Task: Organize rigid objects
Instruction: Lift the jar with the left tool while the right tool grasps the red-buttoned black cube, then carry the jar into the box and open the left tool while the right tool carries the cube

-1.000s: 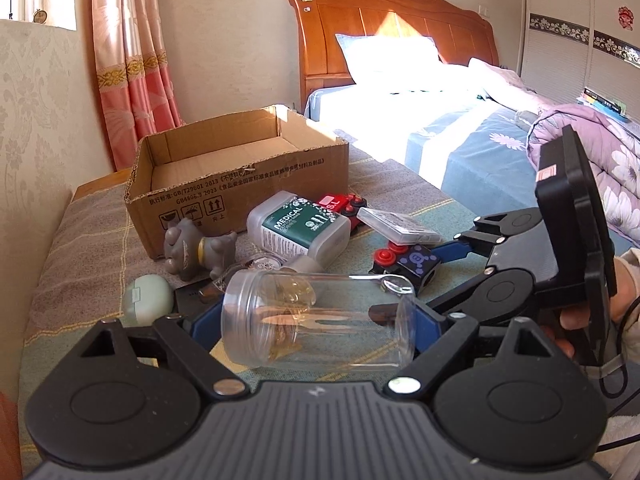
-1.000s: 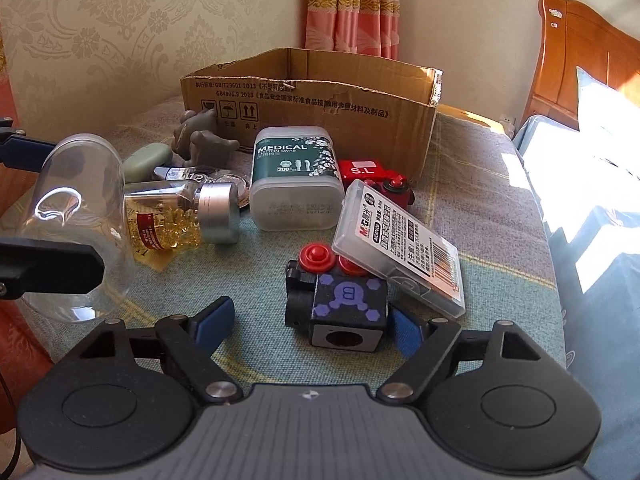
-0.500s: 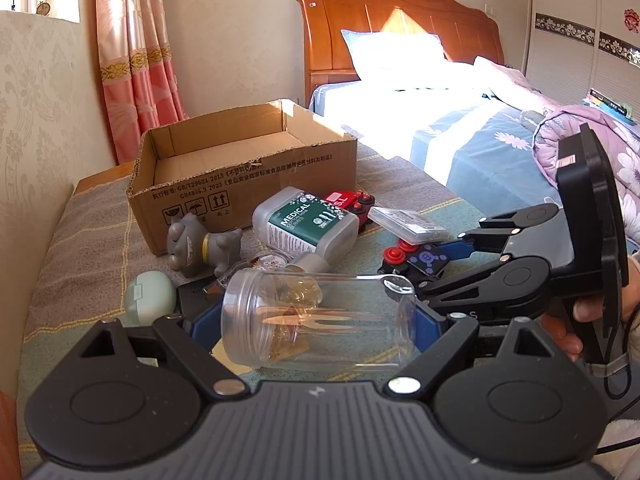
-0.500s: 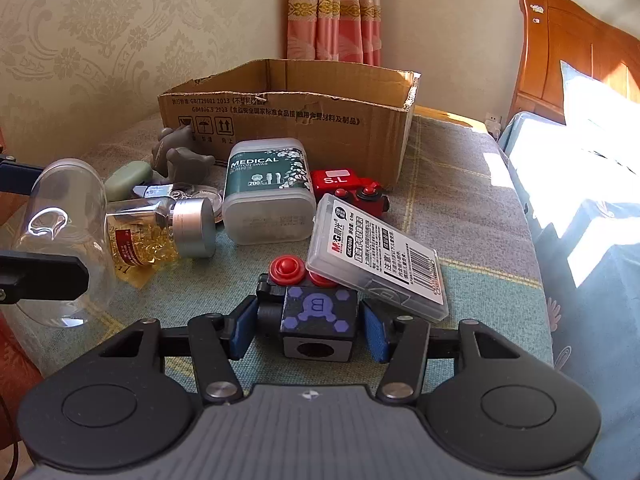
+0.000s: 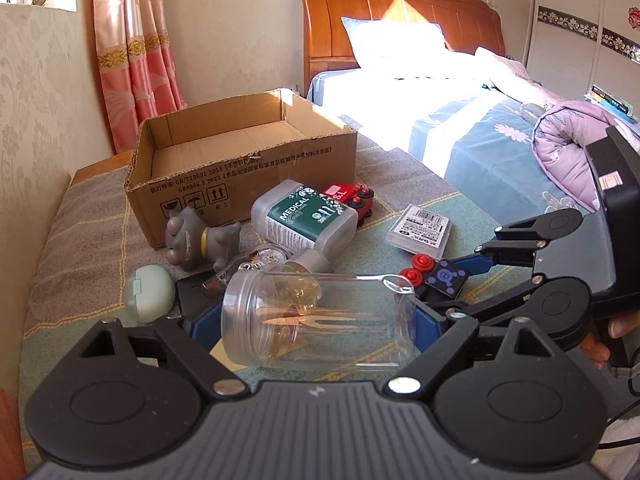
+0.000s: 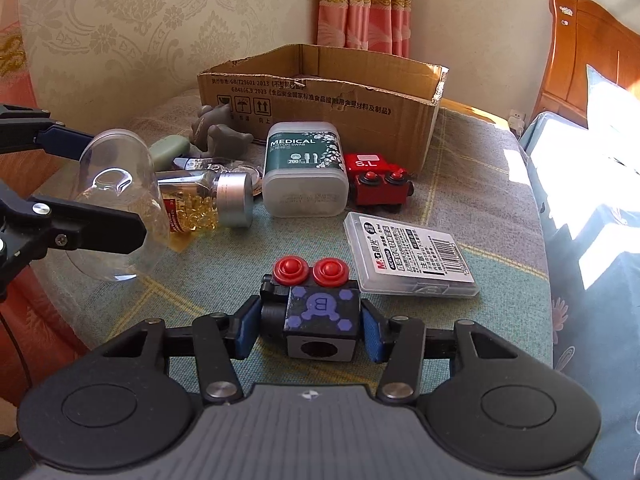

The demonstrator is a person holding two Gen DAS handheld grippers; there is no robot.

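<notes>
My left gripper [image 5: 316,320] is shut on a clear plastic jar [image 5: 320,320], held on its side above the table; the jar also shows in the right wrist view [image 6: 116,200]. My right gripper [image 6: 310,330] is shut on a black toy train car [image 6: 320,320] with purple markings and red wheels; the car also shows in the left wrist view [image 5: 436,276], lifted a little off the cloth. An open cardboard box [image 5: 240,160] stands at the back, also in the right wrist view [image 6: 320,96].
On the cloth lie a medical swab box [image 6: 304,168], a red toy train [image 6: 376,180], a clear lead-refill case [image 6: 408,256], a capsule bottle [image 6: 204,200], a grey figurine [image 5: 200,236] and a green case [image 5: 148,292]. A bed [image 5: 460,120] stands to the right.
My right gripper closed on the black train car and lifted it slightly. My left gripper rose a little with the jar.
</notes>
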